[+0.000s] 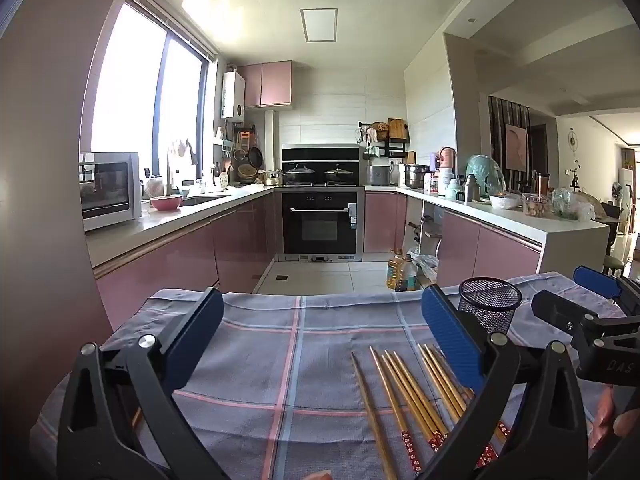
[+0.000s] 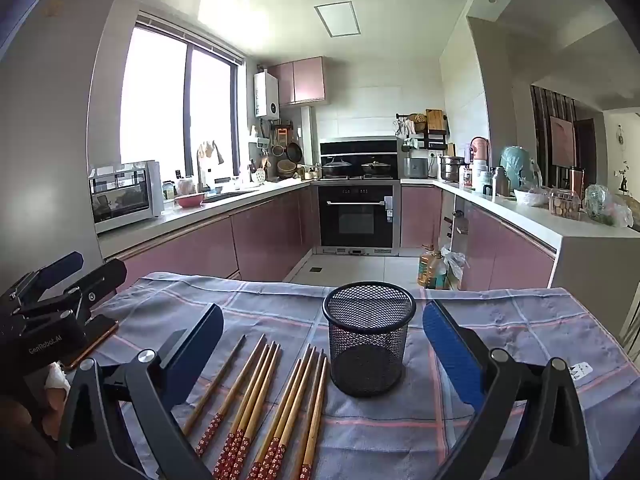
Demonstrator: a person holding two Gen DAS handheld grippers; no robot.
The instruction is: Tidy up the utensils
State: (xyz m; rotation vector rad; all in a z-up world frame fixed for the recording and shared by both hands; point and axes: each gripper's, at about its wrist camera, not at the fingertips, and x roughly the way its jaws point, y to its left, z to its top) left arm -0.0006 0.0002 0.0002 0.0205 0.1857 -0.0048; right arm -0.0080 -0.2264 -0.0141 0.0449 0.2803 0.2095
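Wooden red-handled chopsticks (image 2: 256, 400) all lie on the checked cloth (image 2: 500, 320), lower centre. Black mesh cup (image 2: 368, 344) looks empty; nothing sorted yet. Left gripper (image 1: 320, 344) and right gripper (image 2: 322, 346) both gape, holding nothing.

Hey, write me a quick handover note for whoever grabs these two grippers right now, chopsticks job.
Left hand-held gripper: open, empty, held above the checked cloth, left of the chopsticks.
Right hand-held gripper: open, empty, facing the mesh cup.
Chopsticks: all lying flat on the cloth, left of the cup, thin tips pointing away, red patterned ends toward you. They lie in loose groups; one lies apart on the far left.
Mesh cup: upright; no chopsticks stand in it.
Done: nothing placed yet.
Left: pick up the chopsticks and stand them in the cup, probably a few at a time.
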